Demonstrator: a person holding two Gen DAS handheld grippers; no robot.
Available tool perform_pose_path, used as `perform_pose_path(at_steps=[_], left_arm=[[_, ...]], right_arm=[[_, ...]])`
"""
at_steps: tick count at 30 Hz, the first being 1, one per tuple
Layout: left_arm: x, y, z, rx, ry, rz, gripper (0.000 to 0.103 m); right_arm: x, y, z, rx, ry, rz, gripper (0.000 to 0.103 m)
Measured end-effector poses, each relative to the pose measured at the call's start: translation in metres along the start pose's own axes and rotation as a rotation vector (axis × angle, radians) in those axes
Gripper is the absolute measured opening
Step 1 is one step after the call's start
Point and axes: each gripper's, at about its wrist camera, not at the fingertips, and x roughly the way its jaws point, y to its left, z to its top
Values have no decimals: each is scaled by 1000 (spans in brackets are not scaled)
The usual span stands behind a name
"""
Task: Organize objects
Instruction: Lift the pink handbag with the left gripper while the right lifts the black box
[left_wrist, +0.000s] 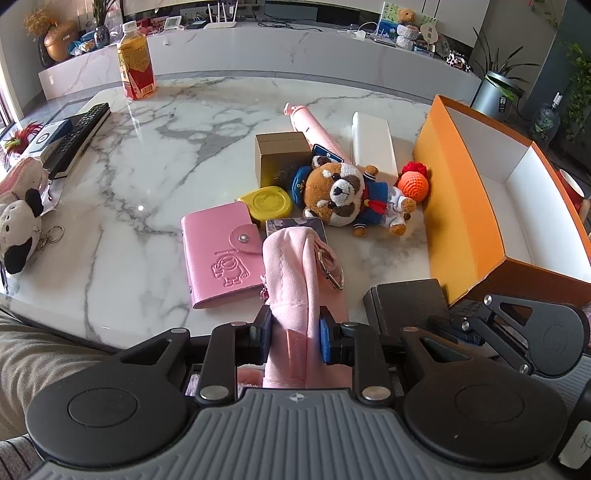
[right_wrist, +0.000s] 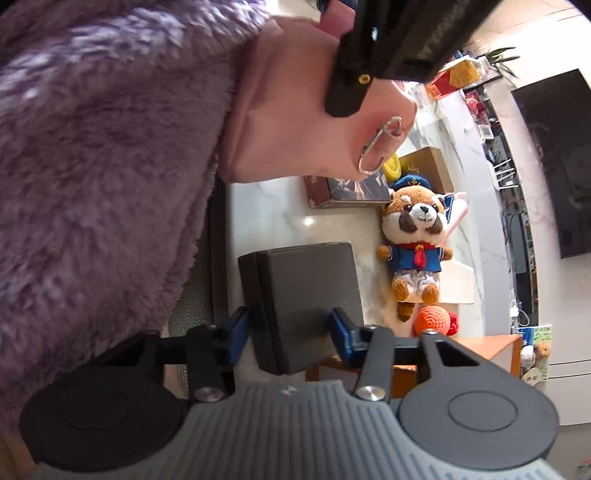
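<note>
My left gripper (left_wrist: 295, 332) is shut on a pink fabric pouch (left_wrist: 291, 269) with a metal clip, held above the marble table's near edge; the pouch also shows in the right wrist view (right_wrist: 288, 110). My right gripper (right_wrist: 286, 332) is open with its fingers on either side of a dark grey box (right_wrist: 306, 295), which also shows in the left wrist view (left_wrist: 406, 302). An open orange box (left_wrist: 458, 206) stands at the right. A raccoon plush (left_wrist: 347, 192) (right_wrist: 415, 236), an orange crochet ball (left_wrist: 413, 184) and a pink card wallet (left_wrist: 221, 251) lie on the table.
Near the plush lie a yellow tape measure (left_wrist: 267, 203), a brown box (left_wrist: 282, 157), a pink tube (left_wrist: 314, 125) and a white box (left_wrist: 371, 140). A drink bottle (left_wrist: 136, 62), a remote (left_wrist: 79, 136) and a cow plush (left_wrist: 20, 232) are at the left. A purple fleece sleeve (right_wrist: 92, 166) fills the right wrist view's left.
</note>
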Motion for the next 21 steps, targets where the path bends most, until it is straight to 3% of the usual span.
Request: perform_pose_path(at_steps=[4,7,8,9,10,11,18,21], left_arm=[[-3,-6,-1,23,-10,14,29],[-5,-10,-2,35,-15,19,29],[-5,-11,-2,39,-16,21,29],[-6,-11,-2,41,-17,24,29],[-6,-12,-2,42,-18,26,29],[-6,-11,-2,42,-18,26,29],[-5,-11,0,42,-12,27,30],[-2,-9,1,46,-4,21,30]], right_arm=[[-18,-5,-2,72,-20,13,0],[-23,-8,-4,74,-59,4,0],[-22,-4,-5,39,-62,-31,12],[-19,-1,-5,-4,-58,-71,40],[-17,0,-5,-37,-63,-87,59],[-14,-1,-5,-68,-74,-75,86],[7,-23,11,-171,-21,113,88],[17,-32,18,-170,9,154,89]])
